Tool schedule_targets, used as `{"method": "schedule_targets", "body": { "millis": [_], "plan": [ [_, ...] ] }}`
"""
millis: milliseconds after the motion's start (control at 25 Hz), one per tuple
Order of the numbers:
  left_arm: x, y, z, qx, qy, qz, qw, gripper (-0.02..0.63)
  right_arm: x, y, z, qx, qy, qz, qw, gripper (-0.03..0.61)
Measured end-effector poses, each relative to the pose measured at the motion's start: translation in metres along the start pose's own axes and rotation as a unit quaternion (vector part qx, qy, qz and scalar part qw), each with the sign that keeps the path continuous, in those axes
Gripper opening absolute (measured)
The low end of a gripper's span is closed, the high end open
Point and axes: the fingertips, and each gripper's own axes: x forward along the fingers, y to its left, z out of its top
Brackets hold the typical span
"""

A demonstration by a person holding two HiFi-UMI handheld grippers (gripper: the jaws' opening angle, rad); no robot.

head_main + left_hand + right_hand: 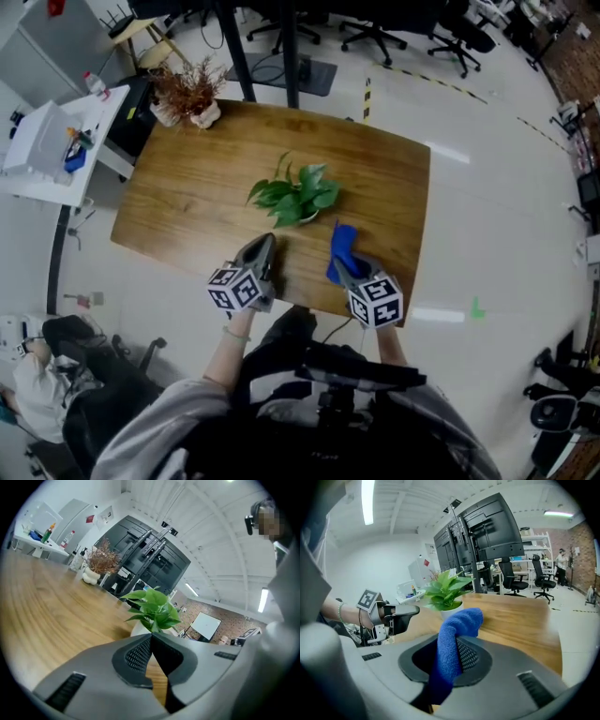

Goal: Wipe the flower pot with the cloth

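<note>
cloth between right gripper fingers

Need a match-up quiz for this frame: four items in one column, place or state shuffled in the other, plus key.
Column 1
1. blue cloth
2. flower pot
3. dried plant
4. left gripper

Column 2
A. far left corner of the table
B. shut, empty
C. clamped in the right gripper
D. mid-table, untouched

Pairs: 1-C; 2-D; 3-A; 4-B
</note>
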Motion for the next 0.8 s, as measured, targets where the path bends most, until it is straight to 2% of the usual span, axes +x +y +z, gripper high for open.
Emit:
{"method": "schedule_targets", "body": {
  "millis": [160,320,640,800],
  "plan": [
    [-0.02,-0.043,-0.005,0.004,-0.032,-0.004,0.9995,0.006,-0.042,0.009,-0.011,-0.008,-0.017,0.009,1.0,0.071],
    [-0.04,-0.093,-0.019,0.007,-0.054,-0.018,0.9984,0.006,-0.082,0.011,-0.023,0.004,-0.045,0.015,0.999,0.071],
    [-0.085,-0.166,-0.086,0.011,-0.046,-0.023,0.9986,0.006,-0.142,0.035,-0.062,-0.014,-0.045,0.039,0.998,0.069],
    [-0.104,-0.186,-0.104,0.023,-0.045,-0.024,0.9984,0.006,-0.161,0.05,-0.07,-0.014,-0.057,0.055,0.997,0.069]
  ]
}}
